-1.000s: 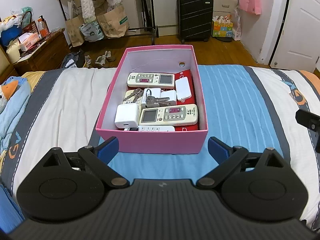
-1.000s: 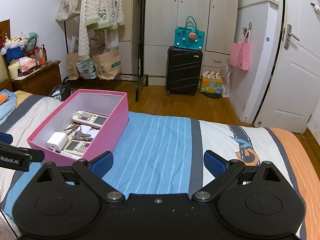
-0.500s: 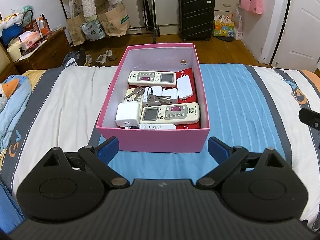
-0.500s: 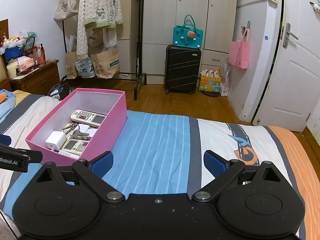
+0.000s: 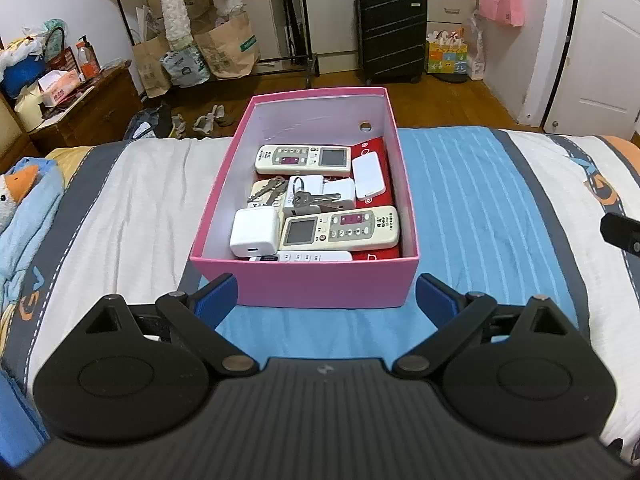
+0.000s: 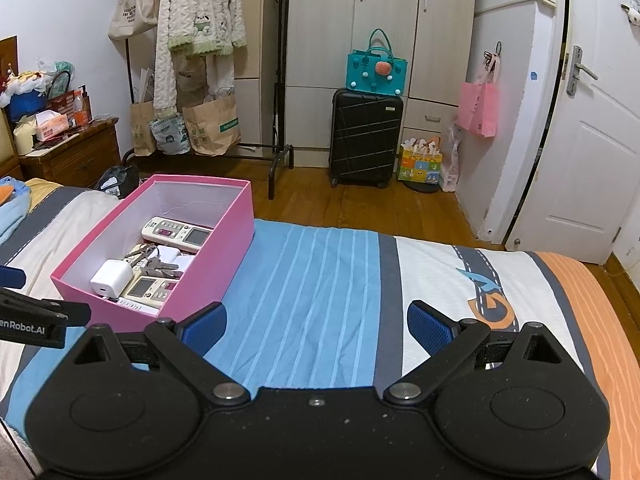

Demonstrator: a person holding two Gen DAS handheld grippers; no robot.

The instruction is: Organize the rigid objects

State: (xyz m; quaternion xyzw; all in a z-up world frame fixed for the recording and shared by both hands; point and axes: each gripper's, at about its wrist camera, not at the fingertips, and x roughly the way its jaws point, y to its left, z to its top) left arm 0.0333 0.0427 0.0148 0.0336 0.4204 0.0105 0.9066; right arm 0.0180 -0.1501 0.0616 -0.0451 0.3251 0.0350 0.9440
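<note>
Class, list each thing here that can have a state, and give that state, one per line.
Pink box: lidless, filled with items.
Left gripper: open, empty.
Right gripper: open, empty.
Wardrobe: doors shut.
White door: shut.
Black suitcase: upright, closed.

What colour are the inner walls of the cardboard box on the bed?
White inside the pink cardboard box; clearest in the left wrist view.

The lettering "enRobot.AI" is read on the left gripper (image 6: 24,326) at the right wrist view's edge. Print on the remote controls (image 5: 340,229) is not legible.
</note>
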